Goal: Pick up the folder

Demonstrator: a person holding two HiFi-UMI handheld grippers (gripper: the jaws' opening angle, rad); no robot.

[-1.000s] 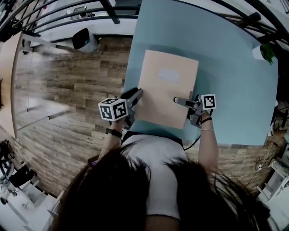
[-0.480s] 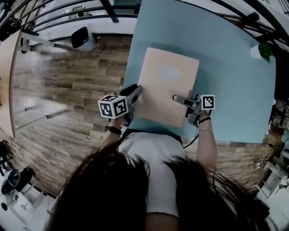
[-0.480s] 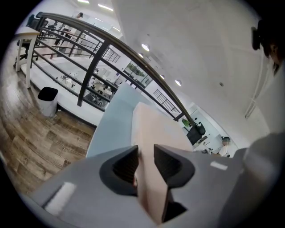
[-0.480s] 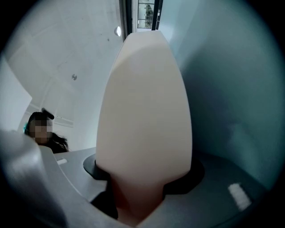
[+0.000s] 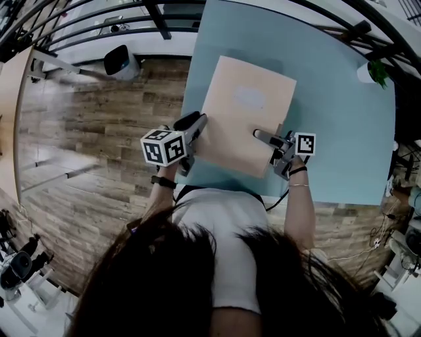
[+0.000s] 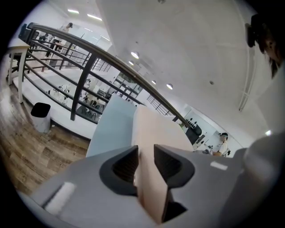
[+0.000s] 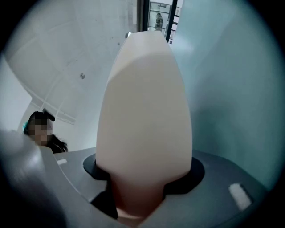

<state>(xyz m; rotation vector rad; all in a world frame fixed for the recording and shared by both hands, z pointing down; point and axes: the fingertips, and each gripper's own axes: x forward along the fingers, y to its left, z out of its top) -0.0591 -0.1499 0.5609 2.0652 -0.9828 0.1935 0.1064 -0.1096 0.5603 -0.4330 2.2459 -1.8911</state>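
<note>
A beige folder (image 5: 247, 112) lies over the light-blue table (image 5: 342, 118), its near end raised off the surface. My left gripper (image 5: 197, 122) grips the folder's left edge near the front corner. In the left gripper view the folder (image 6: 156, 133) runs edge-on between the two pads of the left gripper (image 6: 146, 153), whose jaws are closing on it. My right gripper (image 5: 258, 135) reaches in from the right edge. In the right gripper view the folder (image 7: 147, 102) fills the gap of the right gripper (image 7: 144, 173), pinched between both pads.
A white bin (image 5: 122, 60) stands on the wood floor left of the table. A small potted plant (image 5: 375, 71) sits at the table's far right corner. Dark railings (image 5: 151, 16) run along the far side. The person's torso is close against the table's near edge.
Both grippers have risen with the folder between them. The folder's near end has come up off the table and looks larger and more tilted.
</note>
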